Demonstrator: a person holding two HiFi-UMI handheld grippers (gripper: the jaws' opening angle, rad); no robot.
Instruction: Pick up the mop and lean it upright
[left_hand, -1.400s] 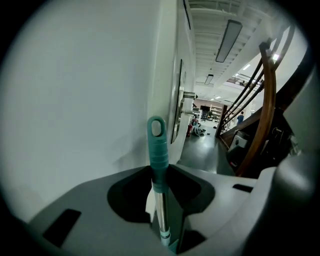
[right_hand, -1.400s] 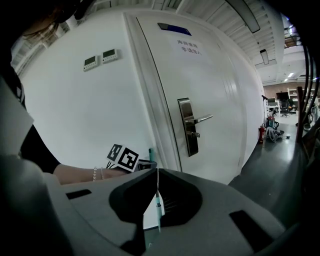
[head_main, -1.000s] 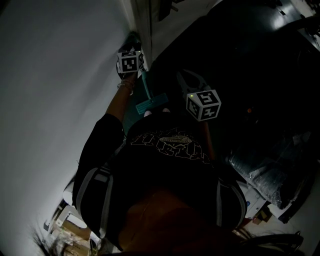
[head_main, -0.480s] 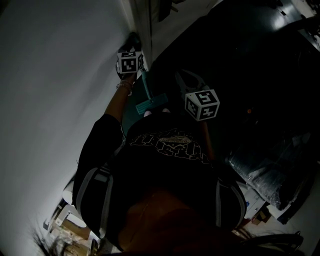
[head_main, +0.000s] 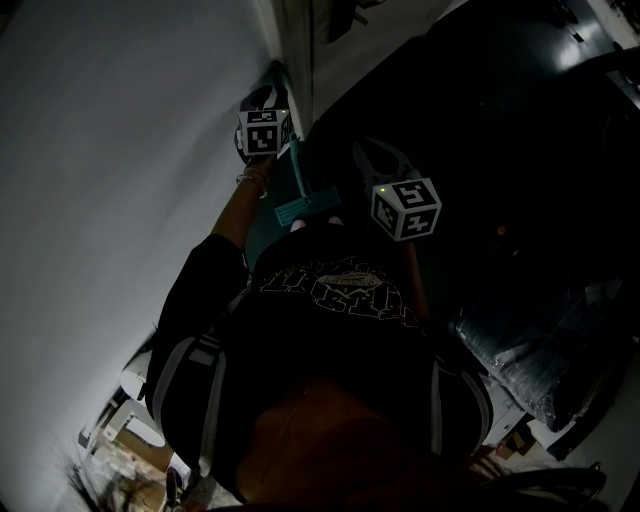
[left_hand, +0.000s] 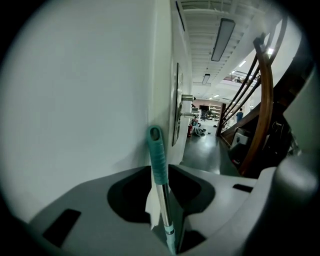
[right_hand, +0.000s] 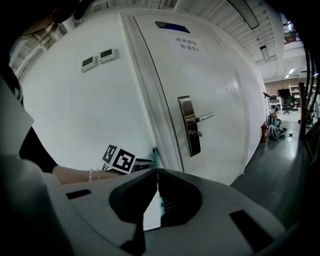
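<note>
The mop has a teal grip (left_hand: 157, 152) on a metal shaft, and it stands almost upright against the white wall (left_hand: 75, 100). My left gripper (left_hand: 160, 172) is shut on the shaft just under the grip. In the dark head view the left gripper (head_main: 272, 88) is by the wall corner. The teal handle (head_main: 296, 170) runs down from it to the mop head (head_main: 305, 207) near the person's body. My right gripper (head_main: 372, 160) hangs apart to the right. Its jaws (right_hand: 157, 172) are shut with nothing between them. The handle tip (right_hand: 155, 150) shows beyond them.
A white door (right_hand: 220, 90) with a metal lever handle (right_hand: 192, 125) stands right of the mop. Two small wall panels (right_hand: 100, 56) sit high on the wall. A wooden stair rail (left_hand: 264, 110) borders the corridor. Dark plastic-wrapped bundles (head_main: 540, 345) lie at lower right.
My left gripper and the mop handle have shifted slightly up along the wall. The right gripper has stayed where it was.
</note>
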